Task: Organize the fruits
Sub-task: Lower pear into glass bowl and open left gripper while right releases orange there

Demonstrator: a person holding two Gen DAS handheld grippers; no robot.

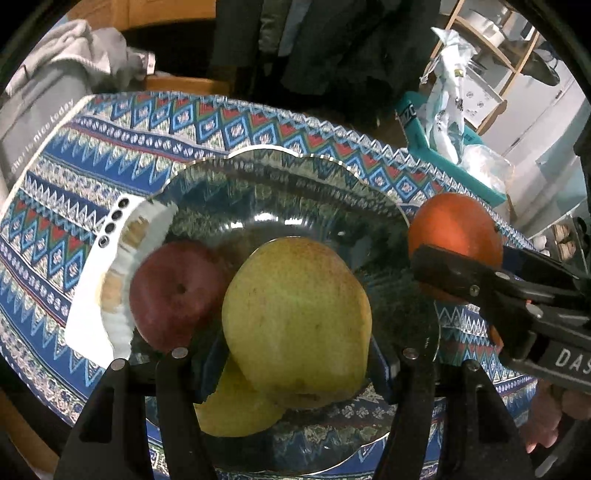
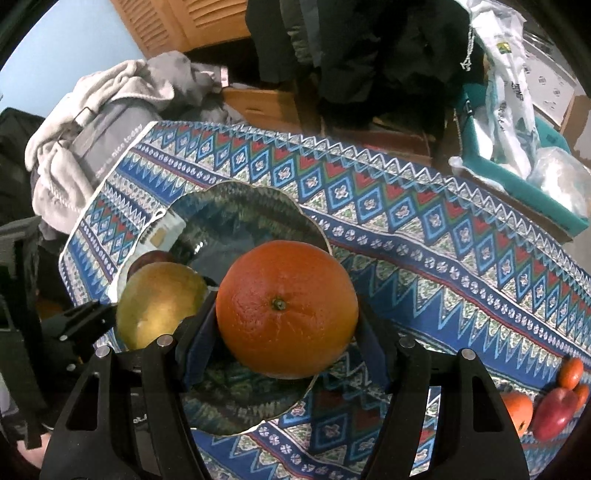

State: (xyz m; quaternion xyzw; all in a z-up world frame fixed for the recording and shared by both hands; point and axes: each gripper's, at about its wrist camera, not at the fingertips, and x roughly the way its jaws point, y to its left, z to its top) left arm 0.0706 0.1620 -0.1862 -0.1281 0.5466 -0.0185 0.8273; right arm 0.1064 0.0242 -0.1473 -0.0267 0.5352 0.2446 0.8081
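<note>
A lived-in home: behind the counter's patterned cloth [image 2: 424, 229] lie a heap of grey laundry [image 2: 110, 110], dark hanging clothes [image 2: 369, 48], a louvred wooden cupboard [image 2: 177, 22] and open shelving [image 1: 495, 48].

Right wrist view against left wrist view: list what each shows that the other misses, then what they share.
Only the right wrist view shows the loose fruit at the table's edge: a red apple and small oranges.

Only the left wrist view shows the yellow fruit lying under the held yellow-green pear.

Both show that pear in the left gripper, the large round orange in the right gripper, the clear glass bowl, a dark red apple in it, and the patterned blue tablecloth.
</note>
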